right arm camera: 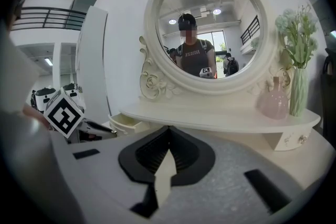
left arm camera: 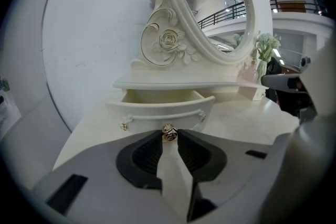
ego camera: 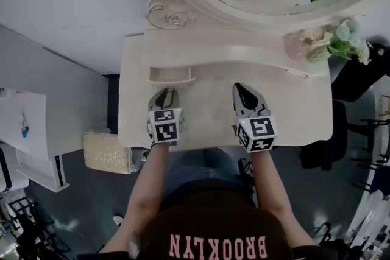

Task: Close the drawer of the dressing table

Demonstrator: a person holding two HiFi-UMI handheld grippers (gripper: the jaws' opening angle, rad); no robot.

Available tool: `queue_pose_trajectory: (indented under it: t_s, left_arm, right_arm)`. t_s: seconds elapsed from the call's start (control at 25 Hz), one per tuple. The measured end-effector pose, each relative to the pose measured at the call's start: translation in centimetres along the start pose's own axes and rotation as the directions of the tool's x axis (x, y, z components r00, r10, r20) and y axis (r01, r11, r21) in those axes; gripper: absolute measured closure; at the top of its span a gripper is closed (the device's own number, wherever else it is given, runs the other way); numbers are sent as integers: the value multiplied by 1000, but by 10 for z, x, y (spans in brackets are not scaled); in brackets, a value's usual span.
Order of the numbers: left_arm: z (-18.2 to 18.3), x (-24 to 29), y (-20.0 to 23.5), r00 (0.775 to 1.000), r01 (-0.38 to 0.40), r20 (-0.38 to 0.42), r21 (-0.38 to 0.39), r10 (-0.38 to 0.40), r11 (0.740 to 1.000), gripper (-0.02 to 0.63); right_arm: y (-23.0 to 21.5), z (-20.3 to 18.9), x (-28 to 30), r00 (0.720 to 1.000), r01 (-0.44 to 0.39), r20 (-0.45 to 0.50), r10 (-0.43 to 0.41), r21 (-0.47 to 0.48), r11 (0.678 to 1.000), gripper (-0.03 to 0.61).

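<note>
Drawer (left arm camera: 163, 105) stands pulled out under shelf, left side of dressing table (ego camera: 213, 108). Left gripper (ego camera: 166, 93) jaws pinched on drawer's gilt knob (left arm camera: 169, 132). Right gripper (right arm camera: 168, 131) jaws together, empty, above tabletop.

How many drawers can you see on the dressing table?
2: an open drawer under the shelf's left end, a closed drawer under its right end. Any below the tabletop would be hidden.
</note>
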State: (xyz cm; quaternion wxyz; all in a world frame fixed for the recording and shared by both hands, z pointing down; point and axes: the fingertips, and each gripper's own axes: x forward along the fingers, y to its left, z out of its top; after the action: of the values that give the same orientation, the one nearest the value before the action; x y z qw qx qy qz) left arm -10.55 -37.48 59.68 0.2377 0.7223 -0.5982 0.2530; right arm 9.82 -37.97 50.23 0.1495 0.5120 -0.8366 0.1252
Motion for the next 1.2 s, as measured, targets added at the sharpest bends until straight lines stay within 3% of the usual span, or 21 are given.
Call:
queue_pose_trajectory:
  t_s: [1.2]
  left_arm:
    - [24, 34, 9, 1000, -6, -22, 0, 6, 1000, 531]
  right_arm:
    - [-19, 8, 30, 1000, 14, -4, -14, 35, 999, 580]
